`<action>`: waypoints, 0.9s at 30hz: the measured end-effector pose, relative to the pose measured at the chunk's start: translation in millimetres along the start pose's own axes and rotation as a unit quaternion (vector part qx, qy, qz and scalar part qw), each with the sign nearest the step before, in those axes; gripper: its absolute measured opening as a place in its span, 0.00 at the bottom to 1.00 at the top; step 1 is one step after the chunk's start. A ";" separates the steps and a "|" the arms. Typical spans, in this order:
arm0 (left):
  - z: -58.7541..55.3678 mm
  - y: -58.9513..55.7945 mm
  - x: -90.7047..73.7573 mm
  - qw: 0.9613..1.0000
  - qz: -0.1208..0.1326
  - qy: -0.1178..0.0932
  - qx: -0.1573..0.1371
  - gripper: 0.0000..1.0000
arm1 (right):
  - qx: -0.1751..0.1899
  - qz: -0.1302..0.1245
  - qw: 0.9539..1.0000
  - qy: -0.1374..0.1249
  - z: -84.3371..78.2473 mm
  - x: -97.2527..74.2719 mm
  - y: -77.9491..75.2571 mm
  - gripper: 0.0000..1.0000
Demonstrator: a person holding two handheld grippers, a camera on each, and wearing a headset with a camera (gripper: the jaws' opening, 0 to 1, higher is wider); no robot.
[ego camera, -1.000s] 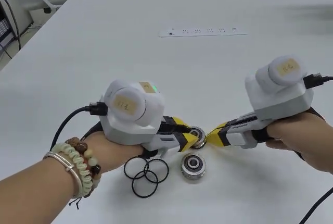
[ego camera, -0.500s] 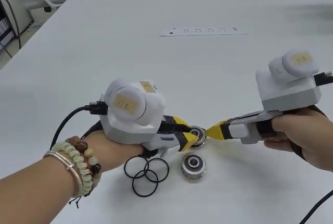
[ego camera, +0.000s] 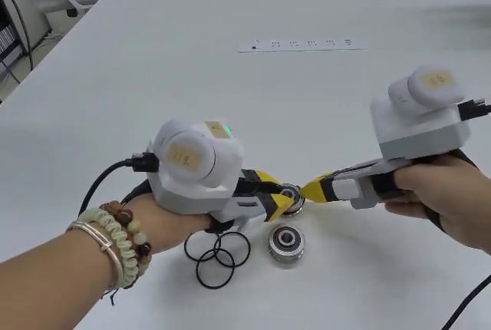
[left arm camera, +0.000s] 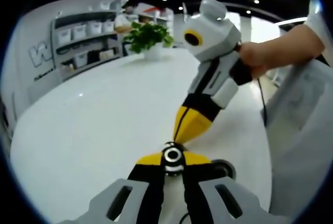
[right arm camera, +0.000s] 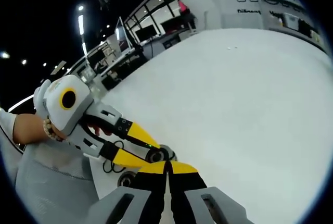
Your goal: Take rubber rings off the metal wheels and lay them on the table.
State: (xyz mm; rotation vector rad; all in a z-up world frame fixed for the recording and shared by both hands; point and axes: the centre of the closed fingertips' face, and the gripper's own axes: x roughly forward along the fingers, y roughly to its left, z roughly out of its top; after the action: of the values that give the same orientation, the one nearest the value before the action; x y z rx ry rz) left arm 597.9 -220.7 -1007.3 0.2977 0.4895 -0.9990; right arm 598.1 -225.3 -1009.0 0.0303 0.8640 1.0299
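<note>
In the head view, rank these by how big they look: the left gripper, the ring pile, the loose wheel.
1. left gripper, though it is also nearest the camera
2. ring pile
3. loose wheel

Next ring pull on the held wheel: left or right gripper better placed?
Right, probably. The left gripper is shut on the wheel, so it serves as the clamp. The right gripper has its jaws shut with the tips right at the wheel's rim, free to do the pulling.
</note>
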 end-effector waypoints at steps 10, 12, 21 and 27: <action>-0.8 0.6 0.0 1.000 0.000 0.000 0.005 0.13 | -0.012 -0.002 1.000 0.002 0.9 0.3 2.5 0.00; -0.7 0.8 0.0 1.000 0.000 0.000 0.007 0.13 | -0.015 -0.001 1.000 0.002 1.1 0.5 3.2 0.00; -0.9 0.5 -0.1 1.000 0.000 -0.001 0.012 0.13 | -0.023 0.010 1.000 -0.006 2.5 0.9 6.7 0.00; -0.8 0.5 -0.1 1.000 -0.001 -0.001 0.014 0.13 | -0.022 0.015 1.000 -0.010 2.9 0.0 7.1 0.00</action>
State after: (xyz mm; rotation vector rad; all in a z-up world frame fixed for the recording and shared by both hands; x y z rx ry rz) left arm 598.1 -220.0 -1008.0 0.3200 0.4739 -1.0081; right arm 594.6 -220.4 -1004.2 0.0168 0.8237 1.0750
